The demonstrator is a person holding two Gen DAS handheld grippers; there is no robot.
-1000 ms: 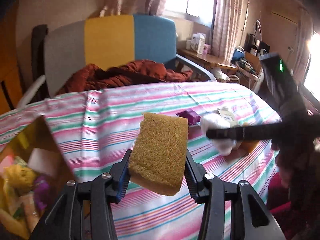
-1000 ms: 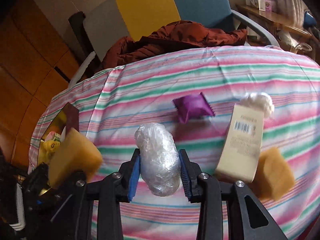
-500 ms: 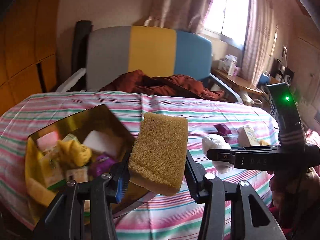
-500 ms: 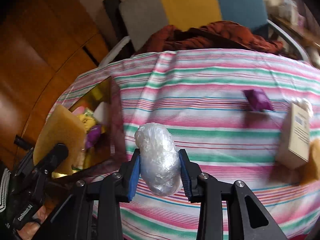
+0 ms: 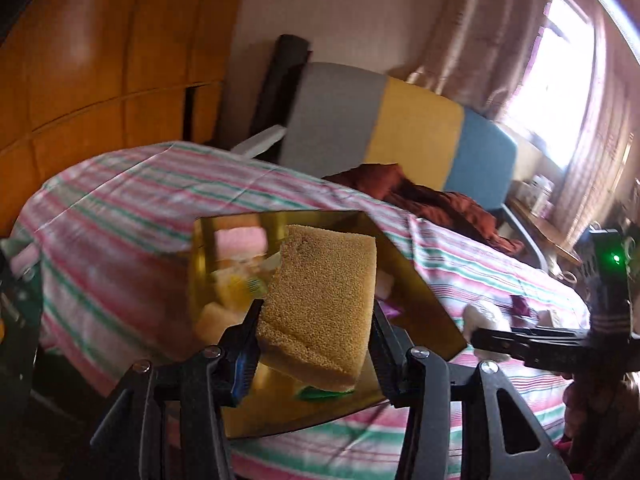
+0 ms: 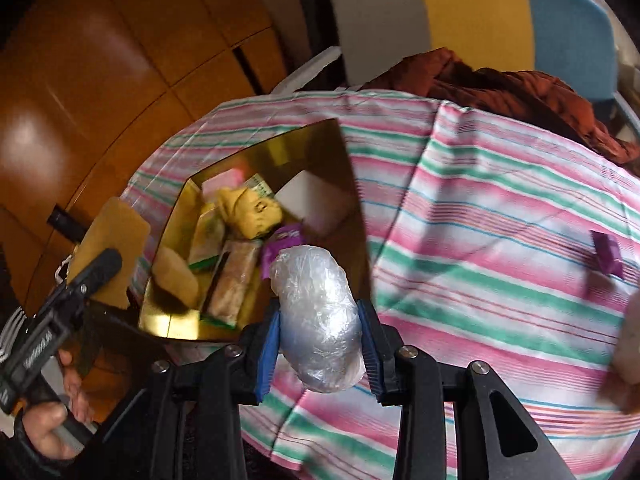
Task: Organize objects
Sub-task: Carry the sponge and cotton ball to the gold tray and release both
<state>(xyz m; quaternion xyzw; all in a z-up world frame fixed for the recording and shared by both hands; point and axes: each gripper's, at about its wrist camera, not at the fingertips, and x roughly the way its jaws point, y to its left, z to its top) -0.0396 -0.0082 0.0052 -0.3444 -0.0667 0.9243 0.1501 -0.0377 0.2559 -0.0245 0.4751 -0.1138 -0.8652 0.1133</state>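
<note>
**Two grippers loaded, both over the gold box**

Two items are held at once. Left gripper (image 5: 316, 320): jaws pinch a tan sponge (image 5: 320, 304) by its two long sides, the sponge standing tilted and clear of any surface. Seen from the left wrist, it hangs in front of the open gold box (image 5: 416, 280), hiding much of the inside. From the right wrist the same sponge (image 6: 110, 244) shows at the box's left outer edge, with the left gripper's finger (image 6: 98, 268) lying across it and a hand (image 6: 52, 420) on the handle below.

Right gripper (image 6: 320, 340): jaws pressed onto a wad of clear plastic wrap (image 6: 316, 316), blue pads against both of its sides. The wad sits over the box's near right corner, partly over the striped cloth (image 6: 500, 240).

Gold box (image 6: 344, 160) rests on the cloth near the table's left end, walls mirror-shiny. Inside: a yellow crumpled item (image 6: 252, 212), a white block (image 6: 316, 196), a pink block (image 6: 224, 180), a purple packet (image 6: 282, 242), a flat brownish packet (image 6: 236, 280) and a pale tan lump (image 6: 176, 276). Contents are blurred; finer detail cannot be told.

Still out on the cloth: a second purple packet (image 6: 608, 256), well to the right of the box. Something pale at the far right edge is too blurred to identify.

Behind the table: a chair back (image 6: 472, 12) in grey, yellow and blue, with a rust-red garment (image 6: 520, 88) heaped on the seat. Wood panelling (image 6: 100, 80) fills the left.
</note>
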